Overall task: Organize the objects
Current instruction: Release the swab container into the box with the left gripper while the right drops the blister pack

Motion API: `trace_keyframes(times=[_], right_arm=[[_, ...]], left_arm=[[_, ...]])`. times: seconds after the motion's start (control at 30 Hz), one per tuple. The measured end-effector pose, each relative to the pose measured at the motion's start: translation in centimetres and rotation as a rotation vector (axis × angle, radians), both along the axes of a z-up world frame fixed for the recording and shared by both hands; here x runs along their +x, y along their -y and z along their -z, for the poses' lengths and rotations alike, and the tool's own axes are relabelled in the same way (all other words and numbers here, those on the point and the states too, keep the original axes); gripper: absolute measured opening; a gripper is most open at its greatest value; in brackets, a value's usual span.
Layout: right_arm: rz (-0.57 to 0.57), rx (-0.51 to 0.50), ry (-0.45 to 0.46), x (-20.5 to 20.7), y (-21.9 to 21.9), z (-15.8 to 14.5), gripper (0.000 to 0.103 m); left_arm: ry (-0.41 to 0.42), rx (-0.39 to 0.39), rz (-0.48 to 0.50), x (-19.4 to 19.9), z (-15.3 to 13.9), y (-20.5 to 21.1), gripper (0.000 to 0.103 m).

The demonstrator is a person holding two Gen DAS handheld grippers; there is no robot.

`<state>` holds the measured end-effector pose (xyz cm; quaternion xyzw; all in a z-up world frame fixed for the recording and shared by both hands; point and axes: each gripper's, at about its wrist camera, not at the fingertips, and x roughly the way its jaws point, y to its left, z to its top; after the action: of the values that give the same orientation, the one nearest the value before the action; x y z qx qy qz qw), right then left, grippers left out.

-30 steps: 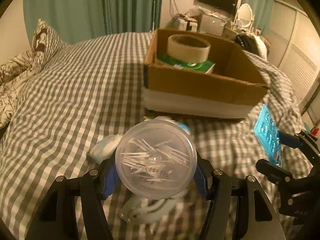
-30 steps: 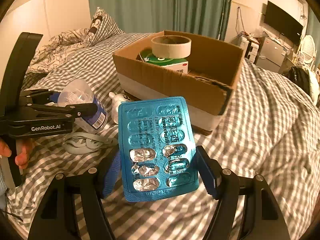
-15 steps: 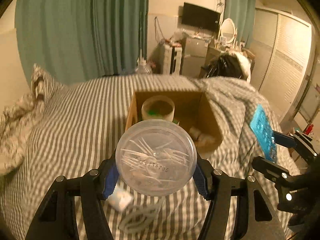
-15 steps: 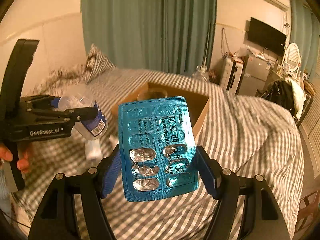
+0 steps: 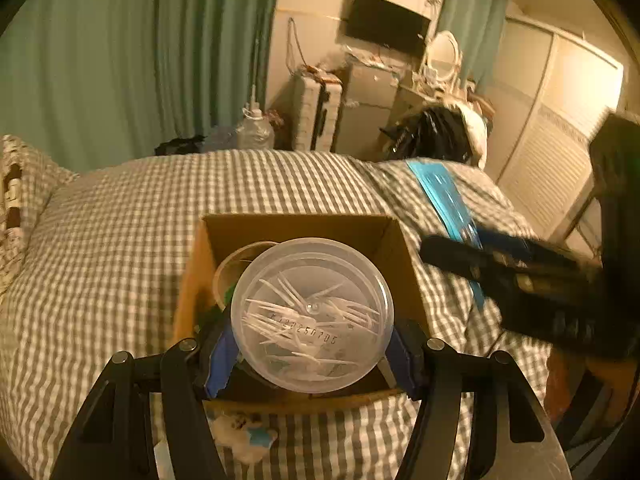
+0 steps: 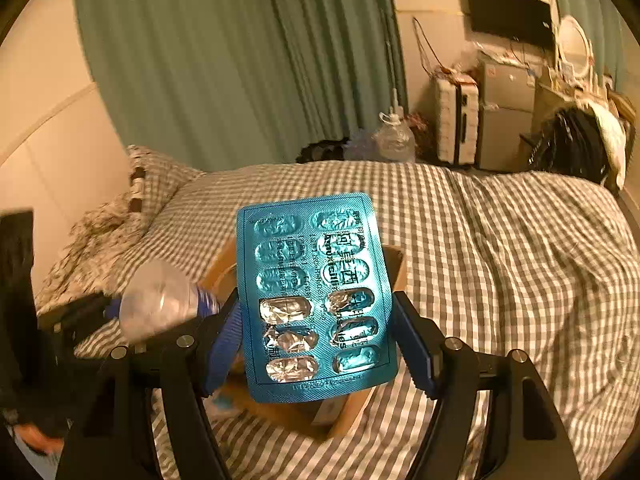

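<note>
Left wrist view: the left hand-held gripper [image 5: 312, 354] is clamped across the round clear toothpick jar [image 5: 312, 316], its blue pads [image 5: 220, 354] pressing on opposite sides of the wall. The jar is held with its flat end toward the camera, so the loose toothpicks lie against that face. It hangs over the near edge of the open cardboard box [image 5: 296, 228] on the checked bed [image 5: 112, 248], which looks like the place for sorted items; holding the jar above the opening suits a straight drop or set-down inside. A roll of tape [image 5: 236, 260] already lies in the box, partly hidden behind the jar. A small white and blue item [image 5: 244, 436] lies on the bed just in front of the box, not yet sorted. To the right, blurred, the other tool carries the blue blister pack [image 5: 444, 200] beside the box.

Right wrist view: the right hand-held gripper [image 6: 316, 344] grips the blister pack [image 6: 316, 300] by its two long edges, jaws fairly wide because the card is wide. An edge grip keeps the thin card flat and upright, foil face to the camera, several pockets already emptied. Behind it the box [image 6: 394, 268] is mostly covered, so the pack appears to be over it. At left the jar [image 6: 160, 304] shows blurred in the left tool.
</note>
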<state>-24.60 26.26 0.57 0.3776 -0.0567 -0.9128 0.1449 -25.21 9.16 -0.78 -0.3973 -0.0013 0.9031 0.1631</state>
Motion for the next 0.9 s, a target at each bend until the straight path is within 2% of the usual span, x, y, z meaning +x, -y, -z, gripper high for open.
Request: trace_keyframes(times=[0.03,0.13,0.27,0.4,0.43,0.47,0.5,0.57,0.73,0.8,0.9], right_arm=[[0.011,-0.010,0.016,-0.8,-0.3,0.5,0.070],[0.024,-0.054,0.058,-3.0,-1.0,2.1,0.070],[0.011,-0.049,0.070,-4.9,-0.7,3.2,0.071],[0.013,-0.079,0.064,-5.6,-0.8,3.3,0.072],[0.011,-0.089,0.069,-5.8,-0.8,3.1,0.075],[0.007,-0.101,0.079,-5.8,-0.8,3.1,0.082],[0.011,-0.107,0.081,-5.8,-0.8,3.0,0.085],[0.020,-0.095,0.071,-5.4,-0.9,2.3,0.087],[0.044,-0.065,0.050,-3.0,-1.3,0.3,0.087],[0.053,-0.042,0.035,-1.4,-1.6,-1.1,0.087],[0.058,0.018,-0.011,1.6,-1.3,-3.7,0.087]], left_arm=[[0.005,-0.004,0.012,-0.4,0.6,-0.2,0.065],[-0.049,-0.047,0.064,-0.5,1.3,-1.3,0.066],[-0.015,-0.024,0.125,-0.8,1.8,-2.3,0.065],[-0.019,-0.078,0.130,-0.8,2.8,-3.3,0.066],[-0.022,-0.087,0.133,-0.7,2.9,-3.5,0.067],[-0.019,-0.088,0.137,-0.6,2.9,-3.6,0.071],[-0.018,-0.088,0.135,-0.2,2.9,-3.4,0.079],[-0.033,-0.095,0.116,0.4,2.6,-3.3,0.093],[-0.071,-0.108,0.067,2.0,0.2,-2.2,0.096],[-0.092,-0.112,0.041,3.2,-1.2,-1.5,0.102],[-0.117,-0.101,0.010,5.1,-3.0,0.2,0.103]])
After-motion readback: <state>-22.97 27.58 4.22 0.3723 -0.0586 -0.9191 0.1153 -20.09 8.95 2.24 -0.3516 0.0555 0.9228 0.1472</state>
